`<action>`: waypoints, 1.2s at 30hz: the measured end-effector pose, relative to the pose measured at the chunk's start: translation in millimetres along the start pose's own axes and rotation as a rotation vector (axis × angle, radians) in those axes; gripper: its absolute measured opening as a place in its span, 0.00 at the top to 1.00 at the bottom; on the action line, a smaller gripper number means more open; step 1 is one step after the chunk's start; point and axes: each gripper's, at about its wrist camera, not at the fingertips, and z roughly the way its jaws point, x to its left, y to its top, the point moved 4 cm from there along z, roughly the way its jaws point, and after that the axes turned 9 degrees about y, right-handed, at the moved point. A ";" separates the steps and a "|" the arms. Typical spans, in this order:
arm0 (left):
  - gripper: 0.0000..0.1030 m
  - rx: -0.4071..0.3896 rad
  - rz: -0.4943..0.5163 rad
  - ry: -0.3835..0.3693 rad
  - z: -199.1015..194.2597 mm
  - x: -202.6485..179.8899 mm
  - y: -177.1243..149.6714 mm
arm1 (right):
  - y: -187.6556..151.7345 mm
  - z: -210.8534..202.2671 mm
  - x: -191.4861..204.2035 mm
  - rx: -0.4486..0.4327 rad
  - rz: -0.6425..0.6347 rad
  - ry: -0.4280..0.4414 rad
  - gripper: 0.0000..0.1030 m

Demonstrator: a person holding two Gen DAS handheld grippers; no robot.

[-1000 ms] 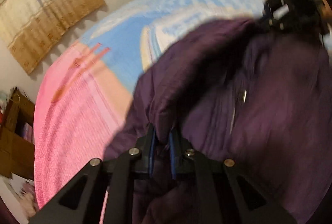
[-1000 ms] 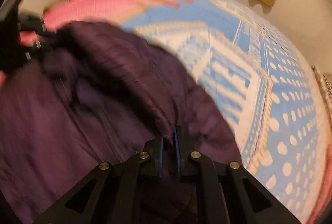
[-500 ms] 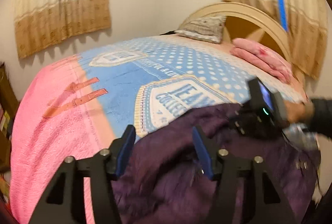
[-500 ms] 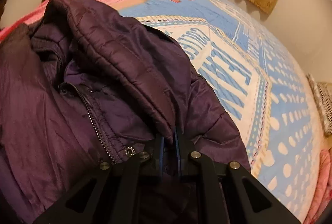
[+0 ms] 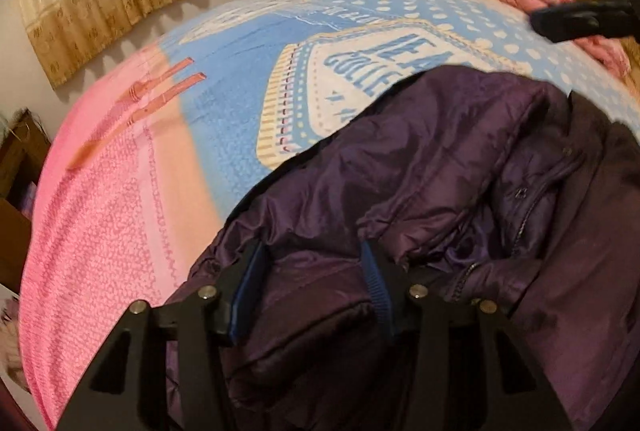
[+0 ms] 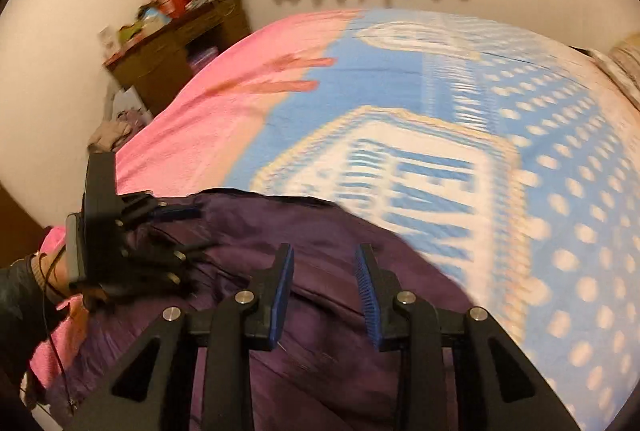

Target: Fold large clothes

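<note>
I am holding both tools over the purple jacket (image 5: 440, 191), which is lying crumpled on the bed (image 5: 224, 119) over its pink and blue cover. My left hand-held gripper (image 5: 310, 291) is standing apart, its jaws having just narrowed a little, with jacket fabric bulging between the pads. My right hand-held gripper (image 6: 324, 295) has just been opening and is hovering apart above the cloth, gripping nothing.

Below your jaws: purple jacket (image 5: 420, 167), quilted cloth with slight sheen, metal zip. Beyond them: bedspread (image 5: 224, 103), matt printed cotton-like cloth.
</note>
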 end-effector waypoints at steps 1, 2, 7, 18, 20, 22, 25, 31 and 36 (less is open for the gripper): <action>0.50 -0.005 0.002 0.005 1.0 -0.2 -0.1 | -3.0 21.0 -0.8 0.054 0.006 -0.009 0.68; 0.50 -0.010 -0.001 0.006 0.9 -1.3 -1.3 | -9.2 35.4 -2.4 0.089 0.023 -0.022 0.68; 0.50 -0.019 -0.033 -0.012 0.8 4.5 -1.5 | -29.7 60.2 -18.9 0.112 0.077 -0.003 0.69; 0.46 -0.007 0.017 0.108 -13.5 -2.9 10.3 | -28.7 56.9 -11.8 0.089 0.029 -0.045 0.67; 0.34 -0.058 -0.004 0.120 -37.7 -3.4 15.9 | -25.8 39.4 -9.9 0.051 0.039 -0.038 0.65; 0.22 -0.107 -0.025 0.124 -61.1 -3.1 19.3 | -25.5 20.6 -9.2 0.001 0.053 -0.018 0.58; 0.18 -0.142 -0.060 0.136 -88.3 0.3 20.8 | -25.6 -10.6 -6.7 -0.068 0.082 0.017 0.55; 0.18 -0.100 -0.236 0.207 -136.5 22.5 2.5 | -60.1 -80.3 3.6 -0.150 0.125 0.100 0.46; 0.18 -0.060 -0.478 0.217 -196.1 29.9 -51.8 | -128.2 -133.6 10.4 -0.199 0.156 0.165 0.40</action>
